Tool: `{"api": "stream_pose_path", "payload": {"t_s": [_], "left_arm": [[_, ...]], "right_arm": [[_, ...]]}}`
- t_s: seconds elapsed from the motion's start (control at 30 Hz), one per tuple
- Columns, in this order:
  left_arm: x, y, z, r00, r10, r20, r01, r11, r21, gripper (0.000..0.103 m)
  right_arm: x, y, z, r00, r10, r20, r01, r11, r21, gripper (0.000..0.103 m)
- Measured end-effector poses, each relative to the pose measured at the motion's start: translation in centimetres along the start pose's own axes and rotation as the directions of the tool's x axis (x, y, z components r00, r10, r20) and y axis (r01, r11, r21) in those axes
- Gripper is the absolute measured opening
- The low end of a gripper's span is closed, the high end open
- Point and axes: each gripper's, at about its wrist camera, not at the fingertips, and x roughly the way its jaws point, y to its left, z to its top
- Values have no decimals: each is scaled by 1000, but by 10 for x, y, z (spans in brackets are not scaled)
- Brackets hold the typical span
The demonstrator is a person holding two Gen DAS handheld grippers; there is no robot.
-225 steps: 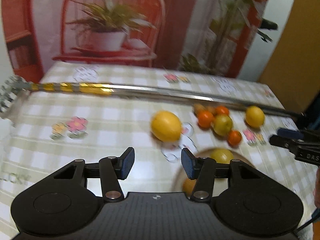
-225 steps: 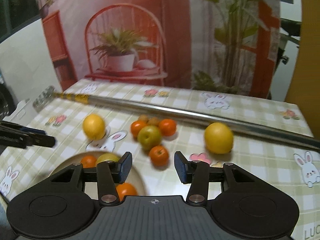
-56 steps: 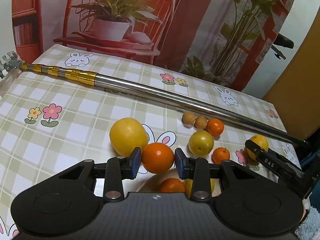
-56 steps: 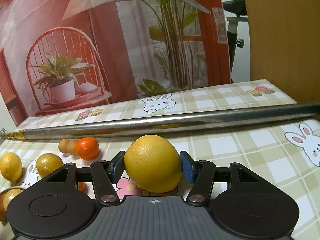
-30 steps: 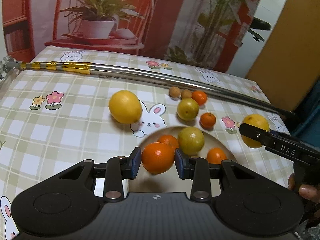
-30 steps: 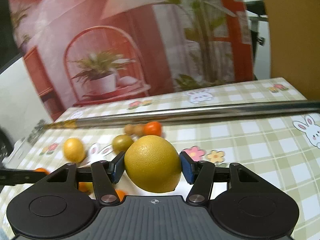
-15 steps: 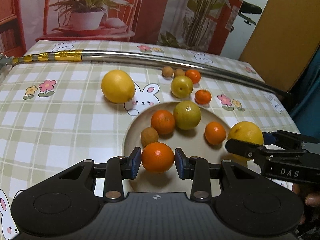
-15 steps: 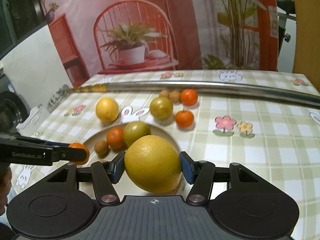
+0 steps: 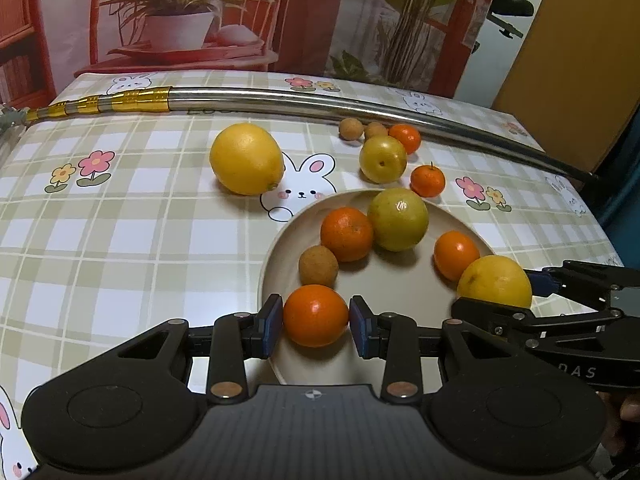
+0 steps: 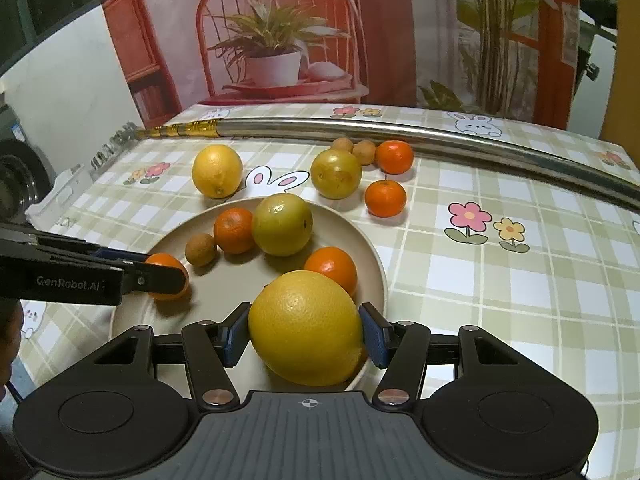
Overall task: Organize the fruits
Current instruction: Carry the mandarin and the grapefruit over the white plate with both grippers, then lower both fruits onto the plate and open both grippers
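My left gripper [image 9: 316,322] is shut on a small orange [image 9: 315,315], low over the near edge of the beige plate [image 9: 276,256]. Over the plate's right side my right gripper [image 10: 305,338] is shut on a big yellow citrus [image 10: 306,328]; the left wrist view shows that citrus [image 9: 495,282] between the other gripper's black fingers [image 9: 496,316]. On the plate lie two oranges, a green-yellow fruit [image 9: 398,219] and a small brown fruit [image 9: 318,266]. Off the plate sit a large lemon [image 9: 246,159], a yellow-green fruit [image 9: 383,159], two small oranges and two brown fruits.
A long steel pole [image 9: 304,104] with a gold-banded end lies across the far side of the checked tablecloth [image 9: 120,240]. Behind the table hangs a printed backdrop of a chair and plants. A hand shows at the bottom right edge of the left wrist view.
Both grippers have come down and in over the plate with their fruit. The yellow citrus now hangs over the plate's right part, closer to the orange on it.
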Motion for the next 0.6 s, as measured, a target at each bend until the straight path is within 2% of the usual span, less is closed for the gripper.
{"api": "stream_pose_path", "payload": {"t_s": [0.6], "left_arm": [[11, 0, 4, 1000, -14, 12, 14, 1000, 13, 39]], "right_arm": [[18, -1, 7, 1000, -16, 18, 17, 999, -31, 54]]}}
